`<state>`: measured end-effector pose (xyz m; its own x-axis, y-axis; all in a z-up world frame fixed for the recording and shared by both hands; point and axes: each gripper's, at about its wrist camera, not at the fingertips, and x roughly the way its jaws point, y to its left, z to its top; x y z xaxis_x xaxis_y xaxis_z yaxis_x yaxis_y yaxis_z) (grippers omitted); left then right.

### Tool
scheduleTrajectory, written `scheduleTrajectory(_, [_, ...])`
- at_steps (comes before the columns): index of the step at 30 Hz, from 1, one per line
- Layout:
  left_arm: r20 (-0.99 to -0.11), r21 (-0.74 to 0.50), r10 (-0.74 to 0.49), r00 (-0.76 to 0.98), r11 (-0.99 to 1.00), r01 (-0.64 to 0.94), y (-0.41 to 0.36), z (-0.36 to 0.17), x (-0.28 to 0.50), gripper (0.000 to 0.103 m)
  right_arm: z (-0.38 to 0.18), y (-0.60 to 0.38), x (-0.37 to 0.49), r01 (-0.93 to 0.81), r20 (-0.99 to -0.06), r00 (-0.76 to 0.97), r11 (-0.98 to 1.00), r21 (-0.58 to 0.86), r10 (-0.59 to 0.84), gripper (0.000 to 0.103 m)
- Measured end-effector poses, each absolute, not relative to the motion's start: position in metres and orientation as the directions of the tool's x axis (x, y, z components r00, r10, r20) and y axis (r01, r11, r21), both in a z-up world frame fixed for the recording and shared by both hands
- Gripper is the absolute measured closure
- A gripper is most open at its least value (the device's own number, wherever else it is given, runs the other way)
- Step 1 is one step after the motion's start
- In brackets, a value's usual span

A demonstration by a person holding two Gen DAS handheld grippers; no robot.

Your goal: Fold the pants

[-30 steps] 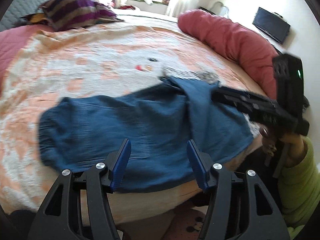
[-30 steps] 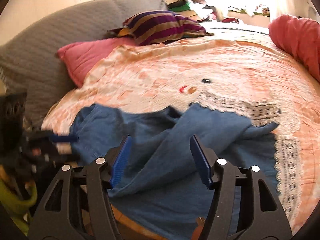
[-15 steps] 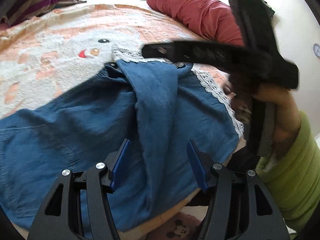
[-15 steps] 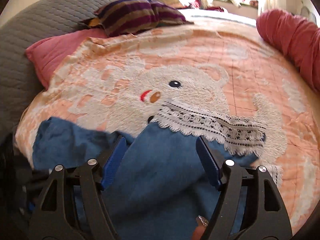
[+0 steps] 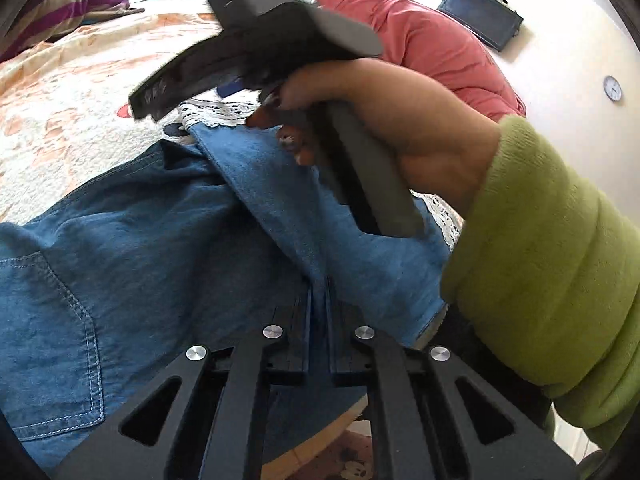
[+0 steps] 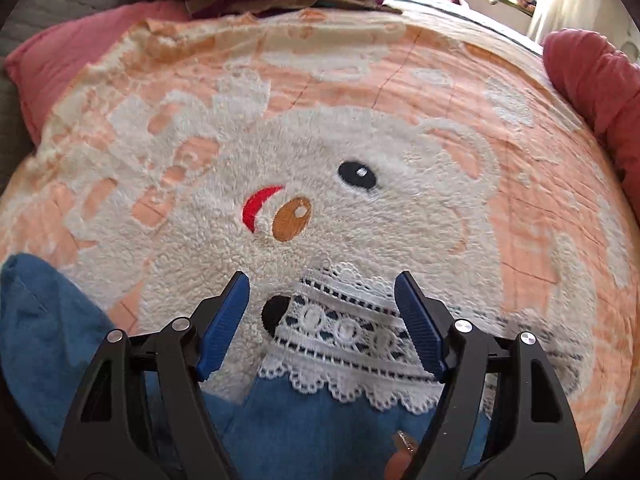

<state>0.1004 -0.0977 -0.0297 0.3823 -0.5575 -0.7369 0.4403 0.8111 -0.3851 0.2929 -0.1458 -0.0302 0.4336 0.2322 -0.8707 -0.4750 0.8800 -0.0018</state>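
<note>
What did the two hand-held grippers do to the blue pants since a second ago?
The left hand-held gripper snapped shut on a fold of the blue pants; before, it hovered open above them. The right hand-held gripper moved forward and down to the white lace hem; its jaws have just been closing but are open, with the lace between them, unpinched. The pants lie on the bear blanket as before.

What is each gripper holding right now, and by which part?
The left gripper is shut on a raised fold of the denim pants. The right gripper holds nothing; it is open over their lace hem.
</note>
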Motion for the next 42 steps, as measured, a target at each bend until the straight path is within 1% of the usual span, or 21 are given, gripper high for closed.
scheduleTrajectory(1, [-0.74, -0.377, -0.552, 0.385, 0.814, 0.443, -0.098, -0.031, 0.101, 0.098, -0.034, -0.145, 0.293, -0.484, -0.875, 0.43, 0.875, -0.016, 0.222, 0.082])
scheduleTrajectory(2, [-0.74, -0.374, -0.548, 0.389, 0.816, 0.44, -0.098, -0.033, 0.102, 0.098, -0.034, -0.146, 0.292, -0.489, -0.878, 0.427, 0.872, -0.023, 0.217, 0.089])
scheduleTrajectory(4, [-0.742, -0.37, -0.542, 0.396, 0.822, 0.432, -0.095, -0.033, 0.103, 0.098, -0.025, -0.158, 0.29, -0.478, -0.859, 0.443, 0.878, 0.014, 0.256, 0.096])
scheduleTrajectory(6, [-0.742, -0.358, -0.529, 0.411, 0.831, 0.425, -0.092, -0.032, 0.101, 0.098, -0.009, -0.173, 0.286, -0.448, -0.829, 0.481, 0.893, 0.046, 0.284, 0.097])
scheduleTrajectory(9, [-0.745, -0.269, -0.463, 0.48, 0.868, 0.418, -0.086, -0.027, 0.099, 0.098, 0.02, -0.212, 0.27, -0.381, -0.773, 0.557, 0.92, 0.089, 0.305, 0.097])
scheduleTrajectory(13, [-0.734, -0.225, -0.431, 0.526, 0.884, 0.41, -0.077, -0.019, 0.094, 0.098, 0.055, -0.262, 0.236, -0.324, -0.707, 0.628, 0.935, 0.141, 0.324, 0.097])
scheduleTrajectory(16, [-0.712, -0.189, -0.419, 0.564, 0.887, 0.422, -0.074, -0.009, 0.09, 0.099, 0.067, -0.299, 0.205, -0.282, -0.688, 0.653, 0.945, 0.167, 0.316, 0.097])
scheduleTrajectory(21, [-0.697, -0.177, -0.448, 0.561, 0.864, 0.471, -0.076, 0.001, 0.078, 0.1, 0.061, -0.346, 0.151, -0.241, -0.743, 0.607, 0.956, 0.166, 0.282, 0.097])
scheduleTrajectory(24, [-0.703, -0.188, -0.472, 0.532, 0.845, 0.5, -0.086, -0.001, 0.071, 0.1, 0.052, -0.363, 0.122, -0.223, -0.782, 0.567, 0.962, 0.156, 0.258, 0.098])
scheduleTrajectory(29, [-0.731, -0.158, -0.474, 0.492, 0.818, 0.553, -0.101, -0.011, 0.058, 0.1, 0.03, -0.374, 0.087, -0.213, -0.842, 0.496, 0.97, 0.12, 0.213, 0.098])
scheduleTrajectory(33, [-0.76, -0.159, -0.478, 0.44, 0.793, 0.588, -0.109, -0.024, 0.054, 0.099, 0.016, -0.381, 0.082, -0.21, -0.875, 0.451, 0.974, 0.088, 0.176, 0.098])
scheduleTrajectory(37, [-0.784, -0.133, -0.463, 0.414, 0.776, 0.617, -0.12, -0.034, 0.051, 0.099, 0.006, -0.385, 0.085, -0.214, -0.905, 0.402, 0.975, 0.054, 0.139, 0.098])
scheduleTrajectory(40, [-0.798, -0.125, -0.452, 0.399, 0.772, 0.624, -0.124, -0.04, 0.051, 0.097, -0.001, -0.386, 0.089, -0.218, -0.92, 0.374, 0.976, 0.031, 0.113, 0.097])
scheduleTrajectory(42, [-0.801, -0.124, -0.449, 0.395, 0.771, 0.624, -0.124, -0.042, 0.051, 0.096, -0.007, -0.388, 0.091, -0.211, -0.933, 0.349, 0.977, 0.016, 0.091, 0.092])
